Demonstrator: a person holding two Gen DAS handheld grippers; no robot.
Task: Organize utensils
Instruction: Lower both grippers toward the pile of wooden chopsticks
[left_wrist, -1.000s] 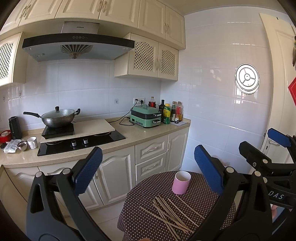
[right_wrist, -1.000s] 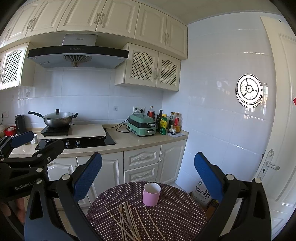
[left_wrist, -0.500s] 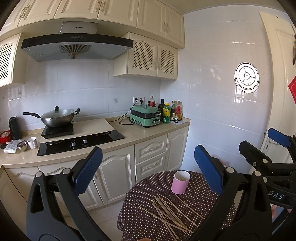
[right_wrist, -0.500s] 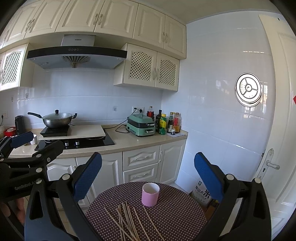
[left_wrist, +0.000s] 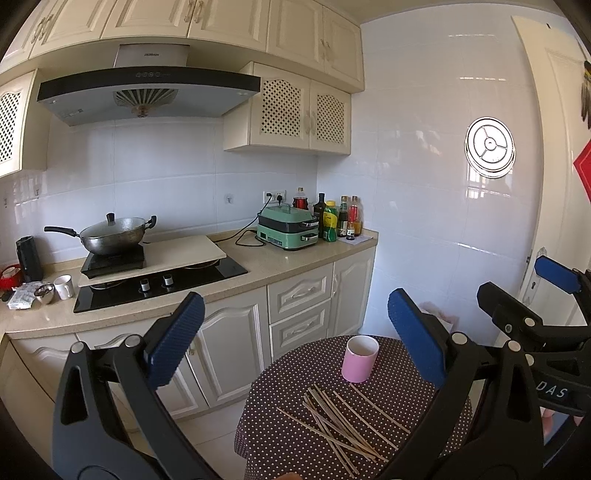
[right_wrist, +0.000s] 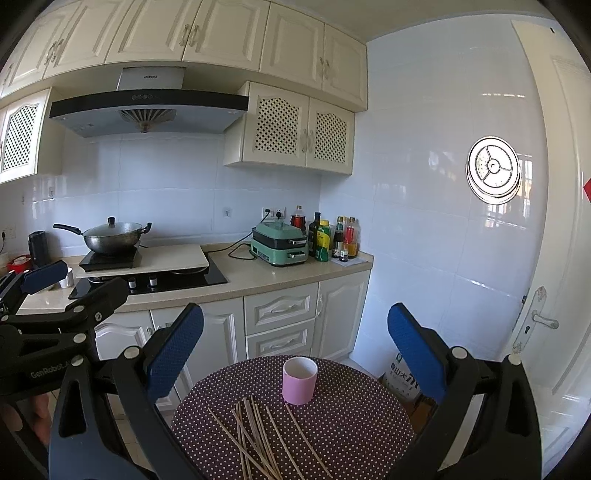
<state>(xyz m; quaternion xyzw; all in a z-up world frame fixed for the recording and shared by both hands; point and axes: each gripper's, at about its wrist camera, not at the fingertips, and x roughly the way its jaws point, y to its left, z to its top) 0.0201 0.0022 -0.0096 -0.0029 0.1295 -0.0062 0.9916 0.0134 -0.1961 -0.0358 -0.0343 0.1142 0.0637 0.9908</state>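
Note:
Several thin wooden sticks (left_wrist: 340, 424) lie scattered on a round table with a brown polka-dot cloth (left_wrist: 280, 439). They also show in the right wrist view (right_wrist: 258, 435) on the cloth (right_wrist: 362, 424). An empty pink cup (left_wrist: 359, 358) stands upright just behind them; it shows in the right wrist view (right_wrist: 300, 380) too. My left gripper (left_wrist: 295, 339) is open and empty, held well above the table. My right gripper (right_wrist: 295, 343) is open and empty, also above the table. Each gripper appears at the edge of the other's view.
Behind the table runs a counter with a hob (left_wrist: 159, 284), a wok (left_wrist: 110, 236), a green appliance (left_wrist: 288, 230) and bottles (left_wrist: 338, 221). Cabinets stand below. A white door (right_wrist: 554, 258) is at the right; a bag (right_wrist: 404, 376) sits on the floor.
Both views have shifted slightly; the table and cup sit a little lower and to the left in frame. Both grippers stay open.

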